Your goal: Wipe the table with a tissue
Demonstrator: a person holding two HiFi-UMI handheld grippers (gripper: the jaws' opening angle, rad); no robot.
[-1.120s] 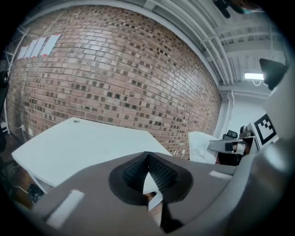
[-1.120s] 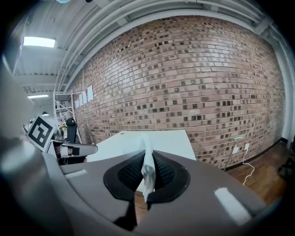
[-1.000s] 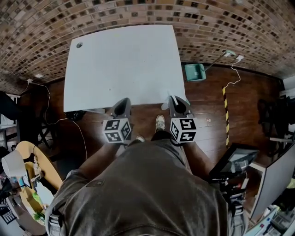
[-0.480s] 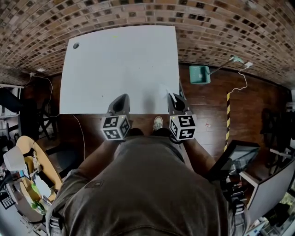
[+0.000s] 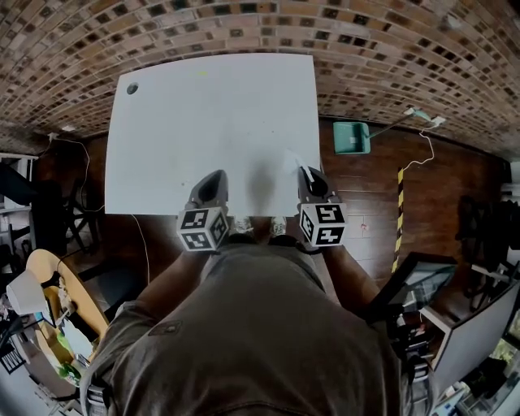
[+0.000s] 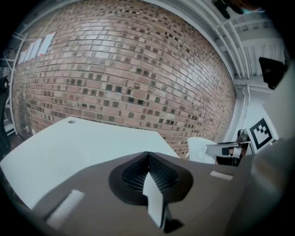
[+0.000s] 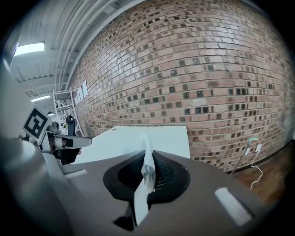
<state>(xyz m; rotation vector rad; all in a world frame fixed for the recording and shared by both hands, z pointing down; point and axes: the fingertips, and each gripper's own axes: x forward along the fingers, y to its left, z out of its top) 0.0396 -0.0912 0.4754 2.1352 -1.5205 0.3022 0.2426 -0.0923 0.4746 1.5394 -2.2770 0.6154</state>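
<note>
Left gripper (image 5: 213, 180): jaws pressed together, nothing between them. Right gripper (image 5: 308, 175): jaws pinching a white tissue (image 5: 292, 160) that sticks out past them. Both tips over the near edge of the white table (image 5: 203, 106); a second ago, short of it. Beyond: brick wall (image 5: 244, 24).
</note>
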